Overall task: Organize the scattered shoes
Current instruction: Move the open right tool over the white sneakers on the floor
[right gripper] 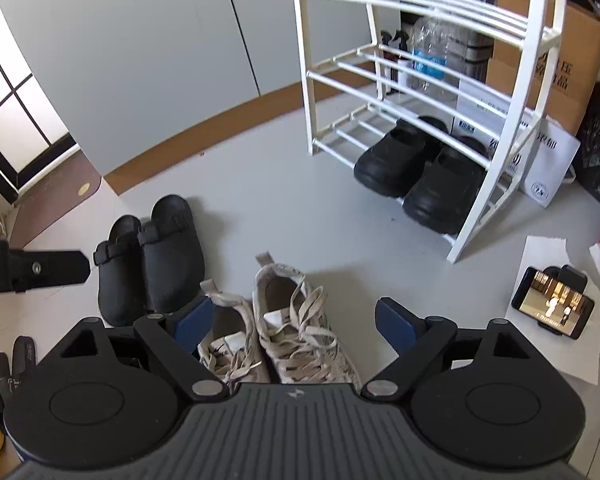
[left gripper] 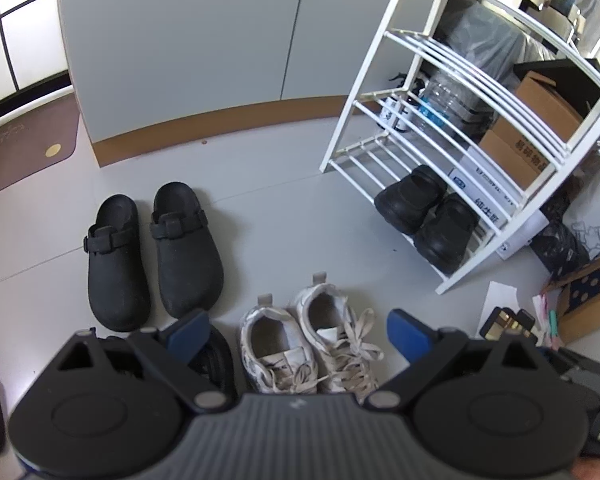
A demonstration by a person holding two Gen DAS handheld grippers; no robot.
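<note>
right wrist view: your right gripper (right gripper: 294,318) has its fingers spread wide with nothing pinched, above the white sneakers (right gripper: 284,328) lying side by side on the floor. they look light and soft, with loose laces, so take the firmer heel collar. heels point toward the white rack (right gripper: 466,216), long axes toward you. your left gripper (left gripper: 298,330) is also spread.

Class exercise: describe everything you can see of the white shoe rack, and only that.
The white shoe rack stands upright on the grey floor near the wall. It looks like painted metal: curved side frames joined by tiers of thin parallel bars. The upper tiers hold nothing; the bottom tier carries a pair of chunky black shoes, toes outward. Boxes and a clear bottle show behind its bars; contact cannot be told.
</note>
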